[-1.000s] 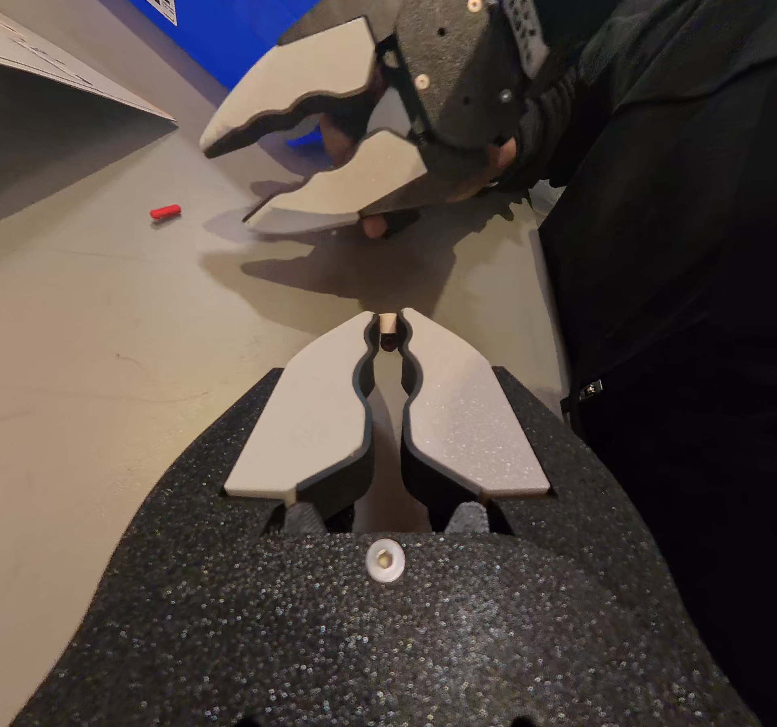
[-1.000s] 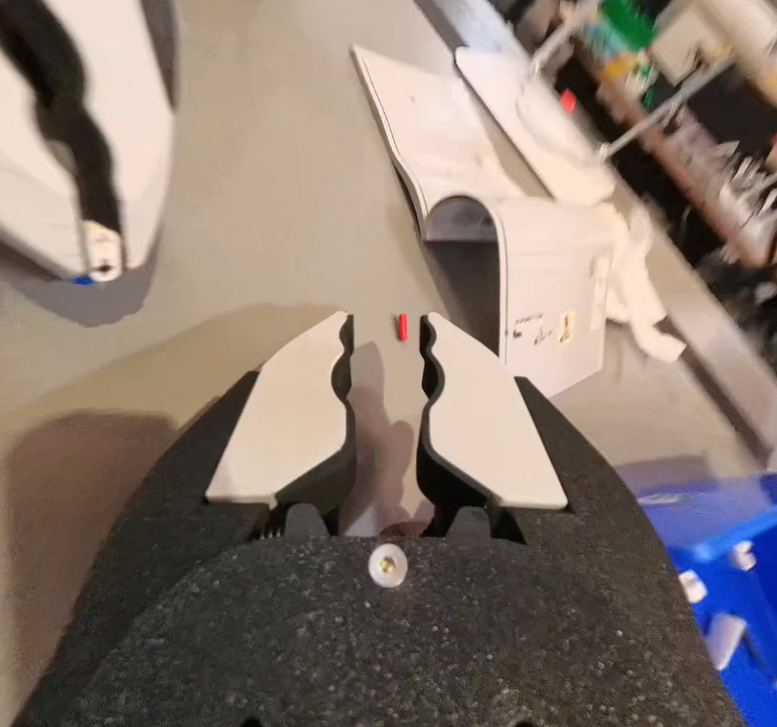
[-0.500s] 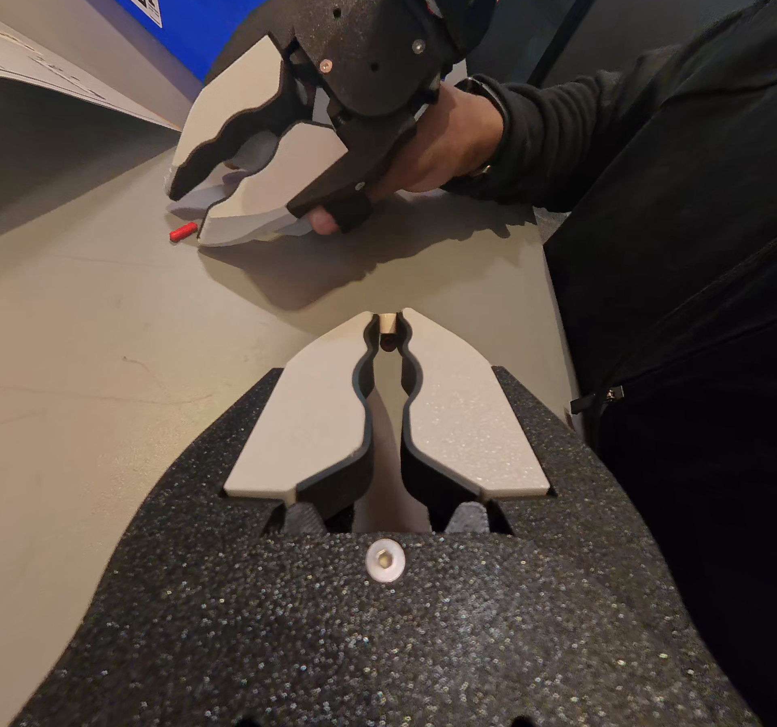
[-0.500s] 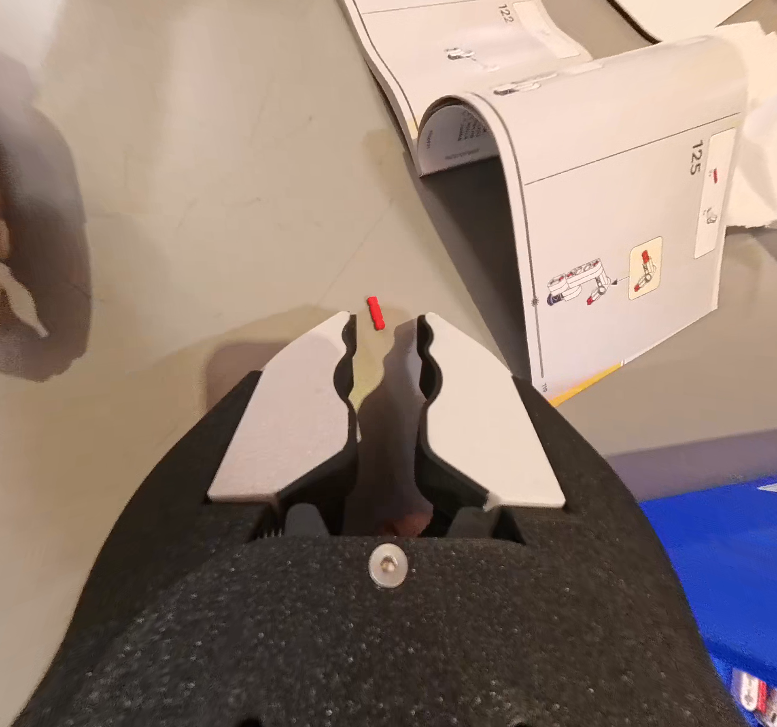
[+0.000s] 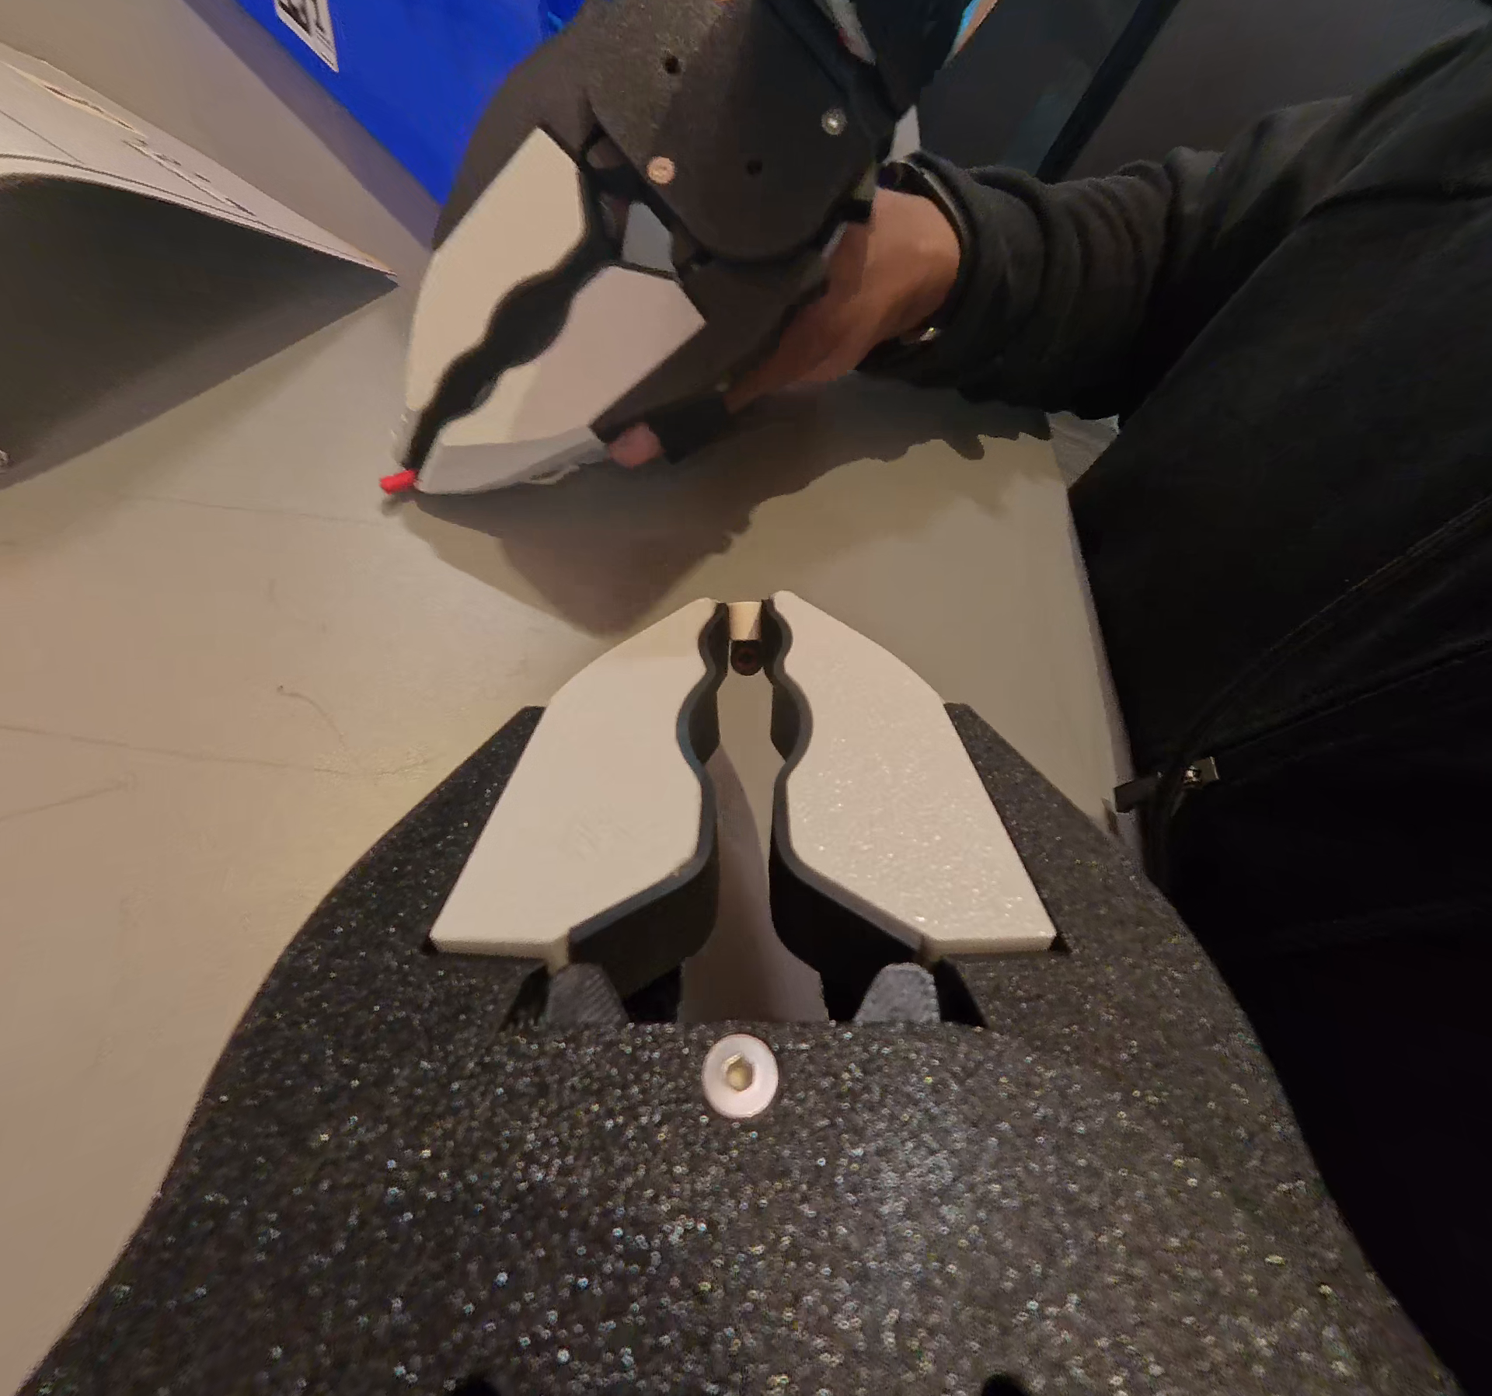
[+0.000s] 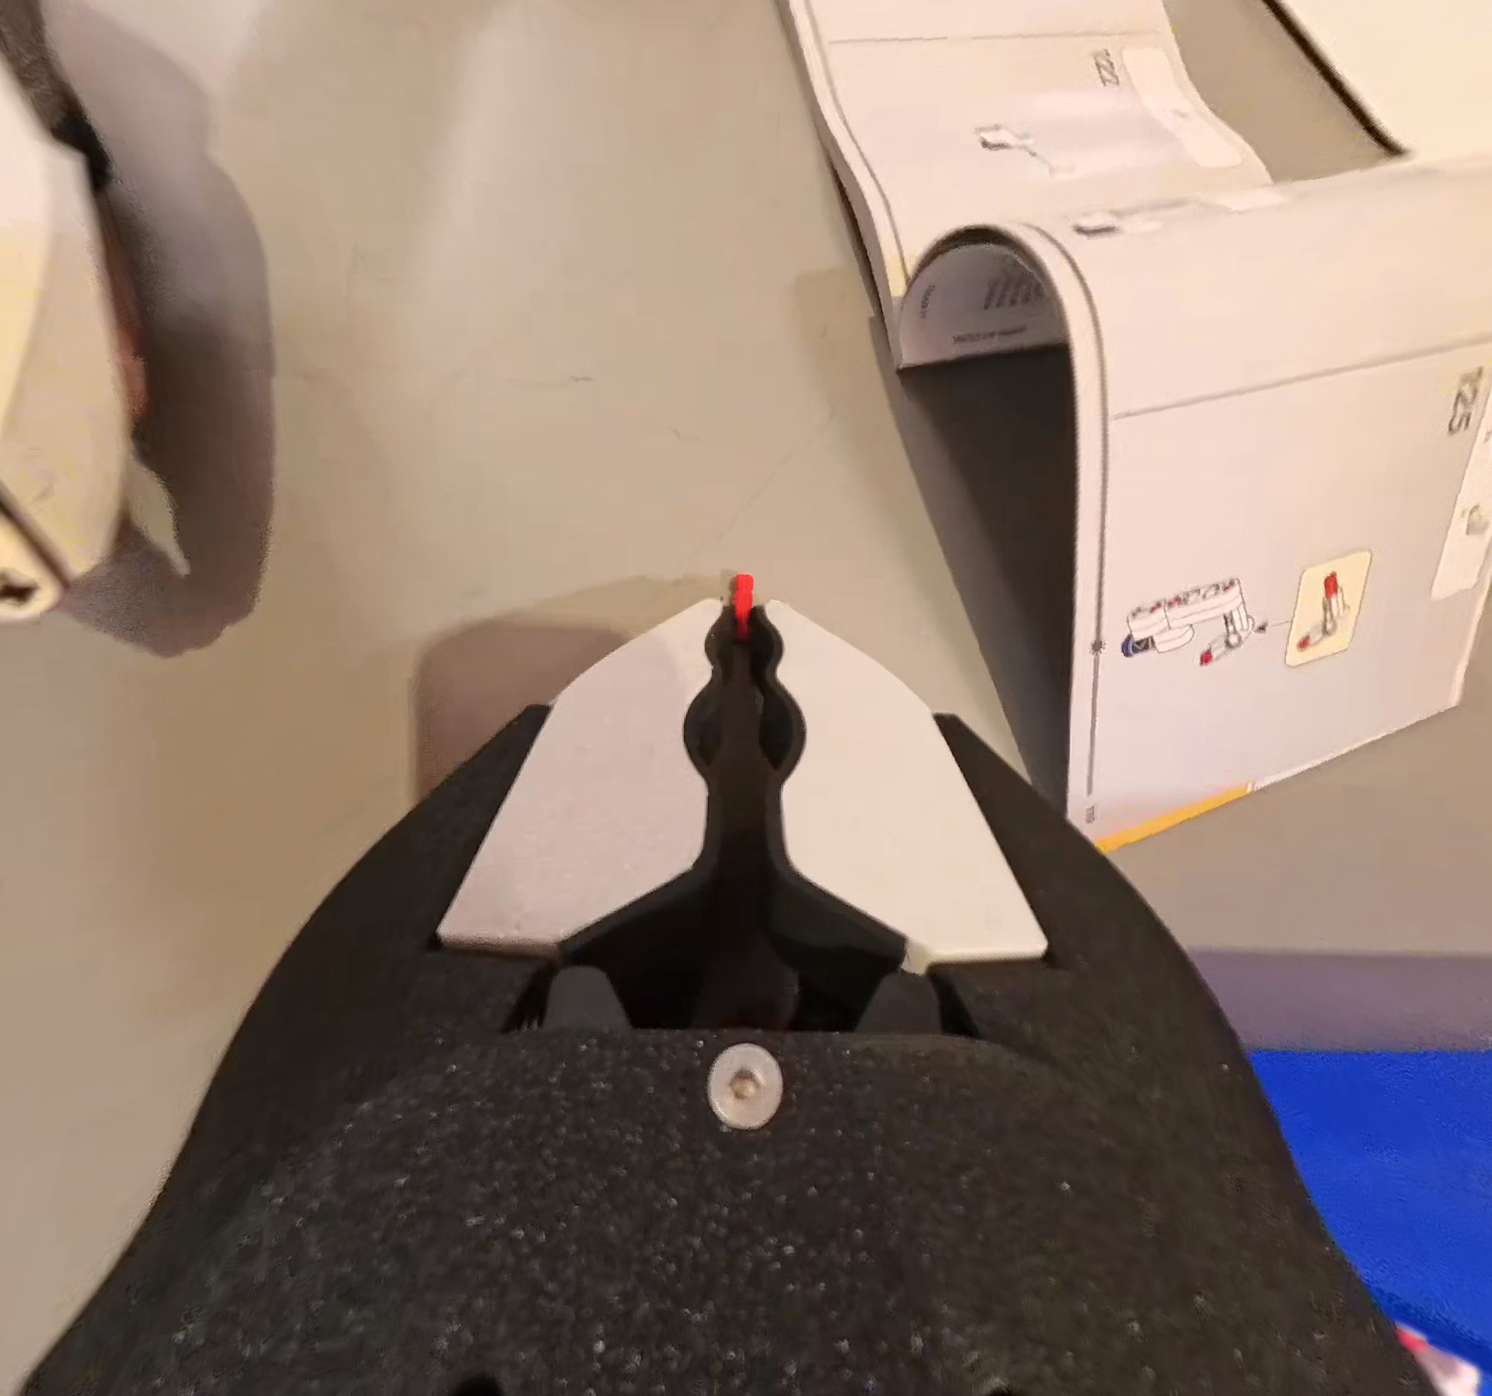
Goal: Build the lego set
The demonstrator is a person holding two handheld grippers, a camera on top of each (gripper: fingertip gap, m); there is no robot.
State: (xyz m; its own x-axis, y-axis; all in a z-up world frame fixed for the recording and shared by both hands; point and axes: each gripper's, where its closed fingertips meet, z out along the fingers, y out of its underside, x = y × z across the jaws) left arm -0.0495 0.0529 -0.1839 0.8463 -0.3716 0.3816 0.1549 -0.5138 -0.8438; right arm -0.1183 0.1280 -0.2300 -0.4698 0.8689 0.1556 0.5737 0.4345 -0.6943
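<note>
Red peg [image 6: 742, 608] nipped at the very tips of the right gripper [image 6: 743, 614], frame centre, low on the grey bench [image 6: 484, 307].
R jaws nearly closed, pads pressed on the peg, its far end poking out; L gripper [image 5: 744, 618], centre of its own view, jaws a narrow gap apart, clamped on a small beige piece [image 5: 744, 621]. Open booklet [image 6: 1211, 388] upper right, blue bin [image 5: 420, 9] upper left. Grip looks shallow, so prob. best: steady squeeze, slow straight lift, no twisting.
</note>
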